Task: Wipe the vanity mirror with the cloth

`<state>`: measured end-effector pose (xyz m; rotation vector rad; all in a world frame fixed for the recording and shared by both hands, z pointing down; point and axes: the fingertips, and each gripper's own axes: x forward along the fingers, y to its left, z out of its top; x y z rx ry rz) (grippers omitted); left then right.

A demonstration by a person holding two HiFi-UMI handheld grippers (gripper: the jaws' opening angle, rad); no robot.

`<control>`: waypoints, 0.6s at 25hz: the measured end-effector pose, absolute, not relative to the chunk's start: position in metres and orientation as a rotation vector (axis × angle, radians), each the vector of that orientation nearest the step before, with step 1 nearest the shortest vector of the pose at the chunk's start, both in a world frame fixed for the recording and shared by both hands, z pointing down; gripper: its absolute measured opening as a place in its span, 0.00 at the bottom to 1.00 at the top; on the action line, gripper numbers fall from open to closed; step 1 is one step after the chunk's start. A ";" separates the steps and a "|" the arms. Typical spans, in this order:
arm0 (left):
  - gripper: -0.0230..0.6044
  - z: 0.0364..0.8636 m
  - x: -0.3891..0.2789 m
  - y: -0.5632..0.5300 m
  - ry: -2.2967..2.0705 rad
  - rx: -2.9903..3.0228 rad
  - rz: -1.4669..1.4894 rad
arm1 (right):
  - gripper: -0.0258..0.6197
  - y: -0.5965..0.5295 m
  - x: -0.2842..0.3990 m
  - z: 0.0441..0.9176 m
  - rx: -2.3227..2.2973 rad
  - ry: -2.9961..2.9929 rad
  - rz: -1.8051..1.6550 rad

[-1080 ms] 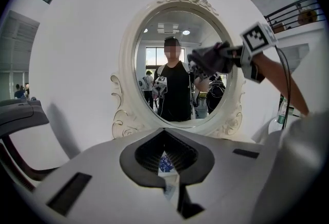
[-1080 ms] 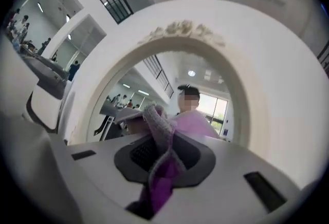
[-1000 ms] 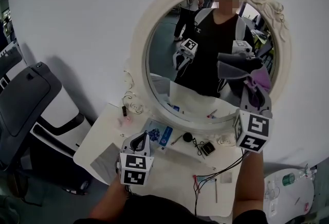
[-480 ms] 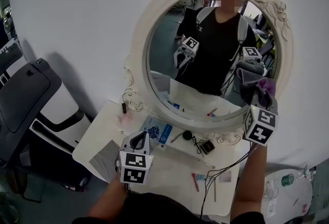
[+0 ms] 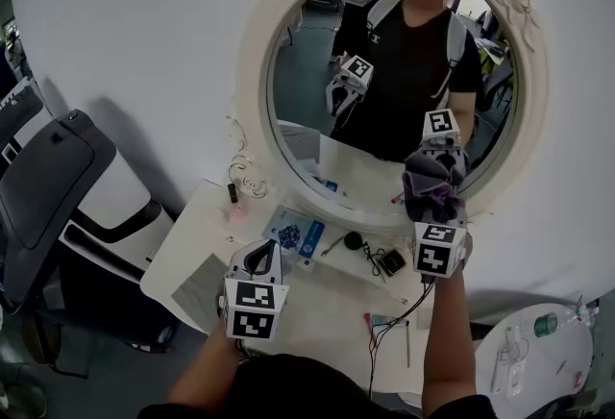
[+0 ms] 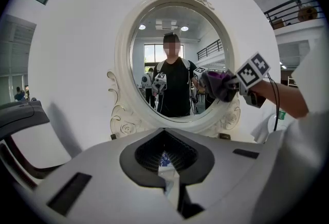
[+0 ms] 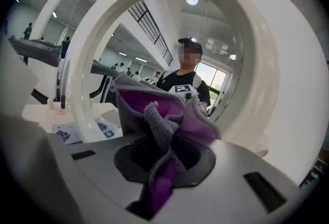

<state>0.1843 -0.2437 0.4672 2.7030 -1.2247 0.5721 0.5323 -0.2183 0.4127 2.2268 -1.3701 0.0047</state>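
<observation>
Purple-and-grey microfibre cloth [image 5: 430,186] is bunched in the right gripper [image 5: 434,208], whose jaws are clamped on it. Folds spill past the tips, and in the right gripper view a purple tail hangs down between the jaws. Cloth sits at the lower right of the oval vanity mirror [image 5: 384,61] and meets its own reflection there, so it looks pressed on the glass; exact contact is hard to confirm. Right gripper points up at the mirror, forearm below it over the right half of the white vanity table [image 5: 288,311].

Left gripper [image 5: 258,263] is low and left over the table's front, well apart from mirror and cloth. Its jaws are pressed together with nothing between them.

Mirror frame [image 5: 252,81] is cream, with carved roses on top and scrollwork at lower left. Glass reflects the person in a black T-shirt with both grippers.

On the table below the mirror:
- blue printed leaflets [image 5: 296,239]
- small black square device [image 5: 390,262] with a cable
- red and blue wires [image 5: 380,329] near the front edge
- small pink item [image 5: 235,210] by the frame's foot

Dark grey chair [image 5: 43,186] stands left of the table. Round white side table [image 5: 538,359] is at lower right.
</observation>
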 end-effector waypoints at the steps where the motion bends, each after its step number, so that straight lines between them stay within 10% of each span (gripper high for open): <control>1: 0.03 0.467 0.184 -0.243 -1.228 2.702 0.573 | 0.12 -0.222 0.528 0.429 2.197 -1.364 0.022; 9: 0.03 0.463 0.173 -0.237 -1.262 2.692 0.556 | 0.12 -0.244 0.494 0.485 2.072 -1.452 0.240; 15: 0.03 0.464 0.154 -0.239 -1.301 2.652 0.560 | 0.12 -0.248 0.448 0.344 2.281 -1.724 -0.099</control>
